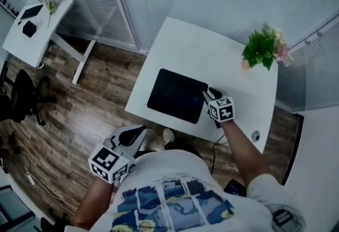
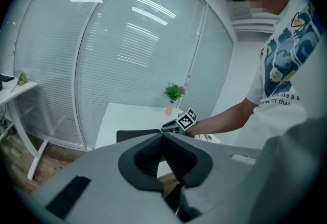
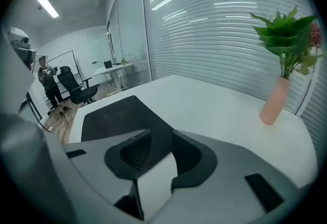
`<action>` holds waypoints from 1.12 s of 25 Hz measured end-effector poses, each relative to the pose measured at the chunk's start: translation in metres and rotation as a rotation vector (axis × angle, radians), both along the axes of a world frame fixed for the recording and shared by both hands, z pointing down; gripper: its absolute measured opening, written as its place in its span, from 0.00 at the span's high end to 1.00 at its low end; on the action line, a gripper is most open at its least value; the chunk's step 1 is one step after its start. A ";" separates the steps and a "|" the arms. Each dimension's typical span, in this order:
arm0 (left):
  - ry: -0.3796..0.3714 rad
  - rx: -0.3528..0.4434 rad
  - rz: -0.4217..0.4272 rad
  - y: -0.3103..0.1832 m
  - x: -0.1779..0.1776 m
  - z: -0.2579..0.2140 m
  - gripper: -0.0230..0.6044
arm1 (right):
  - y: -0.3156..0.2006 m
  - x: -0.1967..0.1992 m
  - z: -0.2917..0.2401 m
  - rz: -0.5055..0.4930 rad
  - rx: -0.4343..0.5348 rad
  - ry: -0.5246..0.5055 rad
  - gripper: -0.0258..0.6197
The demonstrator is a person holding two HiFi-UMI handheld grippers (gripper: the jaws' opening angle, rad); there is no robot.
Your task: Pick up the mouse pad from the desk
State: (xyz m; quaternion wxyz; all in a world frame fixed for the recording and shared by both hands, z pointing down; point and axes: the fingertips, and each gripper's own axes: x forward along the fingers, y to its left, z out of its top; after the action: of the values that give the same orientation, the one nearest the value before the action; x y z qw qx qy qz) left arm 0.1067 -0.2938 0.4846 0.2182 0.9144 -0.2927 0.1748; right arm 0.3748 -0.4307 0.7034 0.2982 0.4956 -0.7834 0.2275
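A black rectangular mouse pad [image 1: 177, 95] lies flat near the front edge of the white desk [image 1: 212, 51]. My right gripper [image 1: 211, 93] hovers low at the pad's right edge, pointing down toward it. In the right gripper view [image 3: 161, 136] its jaws stand apart, with the pad's corner [image 3: 117, 115] and bare desk showing in the gap; nothing is held. My left gripper [image 1: 139, 131] hangs off the desk, in front of its front edge, above the floor. In the left gripper view [image 2: 163, 136] its tips meet with nothing between them, and the pad [image 2: 135, 135] lies beyond.
A potted green plant [image 1: 263, 48] in a pink vase stands at the desk's far right corner. A round grommet [image 1: 256, 135] sits near the front right edge. A second white desk [image 1: 37, 24] and a black office chair [image 1: 24, 96] stand at the left on the wooden floor.
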 end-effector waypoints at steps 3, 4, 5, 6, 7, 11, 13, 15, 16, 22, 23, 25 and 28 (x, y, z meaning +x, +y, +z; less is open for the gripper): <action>-0.004 0.002 -0.021 -0.010 0.006 0.000 0.96 | -0.015 0.006 0.012 -0.004 -0.013 0.006 0.75; -0.005 0.005 -0.026 -0.012 0.007 0.000 0.96 | -0.019 0.008 0.015 -0.005 -0.016 0.007 0.74; -0.006 0.007 -0.030 -0.015 0.008 0.000 0.96 | -0.023 0.009 0.017 -0.005 -0.017 0.007 0.74; -0.007 0.005 -0.037 -0.017 0.008 0.001 0.96 | -0.026 0.009 0.019 -0.005 -0.020 0.006 0.73; -0.008 -0.001 -0.046 -0.019 0.008 0.002 0.96 | -0.028 0.010 0.024 -0.006 -0.029 0.004 0.73; -0.013 -0.010 -0.061 -0.025 0.010 0.004 0.96 | -0.031 0.011 0.040 -0.018 -0.066 0.001 0.71; -0.016 -0.012 -0.058 -0.026 0.011 0.004 0.96 | -0.031 0.011 0.043 -0.020 -0.079 0.000 0.71; -0.016 -0.019 -0.062 -0.025 0.010 0.004 0.96 | -0.032 0.009 0.040 -0.020 -0.084 -0.006 0.71; -0.017 -0.022 -0.064 -0.025 0.009 0.005 0.96 | -0.034 0.007 0.037 -0.022 -0.079 -0.007 0.71; -0.010 -0.026 -0.061 -0.023 0.008 0.005 0.96 | -0.032 0.007 0.038 -0.017 -0.085 -0.008 0.73; -0.009 -0.026 -0.058 -0.021 0.008 0.005 0.96 | -0.032 0.006 0.038 -0.015 -0.085 -0.009 0.73; -0.009 -0.024 -0.053 -0.020 0.007 0.006 0.96 | -0.031 0.005 0.040 -0.015 -0.087 -0.008 0.74; -0.010 -0.024 -0.052 -0.018 0.002 0.006 0.96 | -0.028 0.001 0.040 -0.014 -0.088 0.001 0.81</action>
State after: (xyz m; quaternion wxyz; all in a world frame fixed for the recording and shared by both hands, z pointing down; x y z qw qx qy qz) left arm 0.1087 -0.3116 0.4906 0.2322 0.9030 -0.3151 0.1773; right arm 0.3758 -0.4590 0.7429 0.3215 0.4765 -0.7761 0.2594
